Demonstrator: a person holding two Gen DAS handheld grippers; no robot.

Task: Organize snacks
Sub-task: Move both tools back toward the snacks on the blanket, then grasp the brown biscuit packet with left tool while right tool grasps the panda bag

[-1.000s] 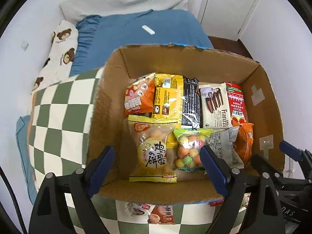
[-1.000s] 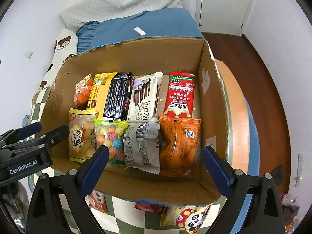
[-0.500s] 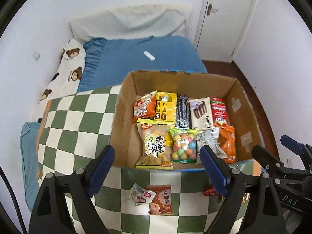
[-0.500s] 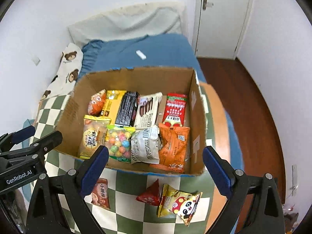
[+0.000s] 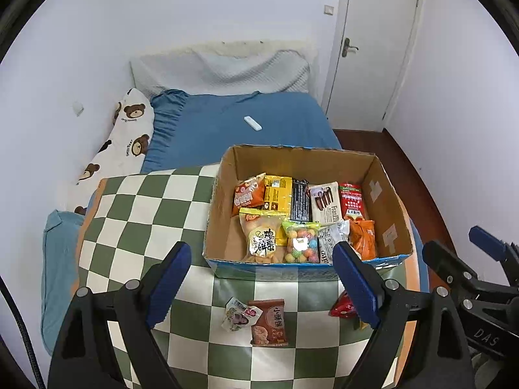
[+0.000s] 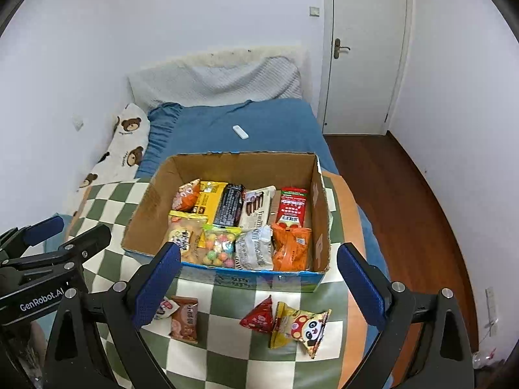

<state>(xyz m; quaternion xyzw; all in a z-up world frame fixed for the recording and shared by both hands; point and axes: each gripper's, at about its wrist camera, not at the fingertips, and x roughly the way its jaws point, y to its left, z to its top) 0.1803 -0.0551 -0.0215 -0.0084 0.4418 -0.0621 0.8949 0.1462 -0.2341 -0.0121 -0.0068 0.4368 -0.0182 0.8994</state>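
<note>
An open cardboard box (image 5: pixel 223 194) (image 6: pixel 319 201) sits on a green and white checkered blanket (image 5: pixel 139 214) and holds several snack packs in two rows. Loose on the blanket in front of it lie a brown biscuit pack (image 5: pixel 268 322) (image 6: pixel 185 322), a small white pack (image 5: pixel 238 313), a red triangular pack (image 6: pixel 261 316) and a yellow panda pack (image 6: pixel 300 327). My left gripper (image 5: pixel 261 283) is open and empty, held above the loose packs. My right gripper (image 6: pixel 259 288) is open and empty, also above them, to the right of the left one.
The blanket lies on a bed with a blue sheet (image 5: pixel 233 129), a bear-print pillow (image 5: pixel 129 136) and a small white remote (image 5: pixel 252 123). White walls stand left and behind. A white door (image 6: pixel 360 48) and wooden floor (image 6: pixel 405 210) are to the right.
Both grippers have pulled back and up from over the box. The box looks smaller now and the loose packs on the blanket have come into view. Both stay open.
</note>
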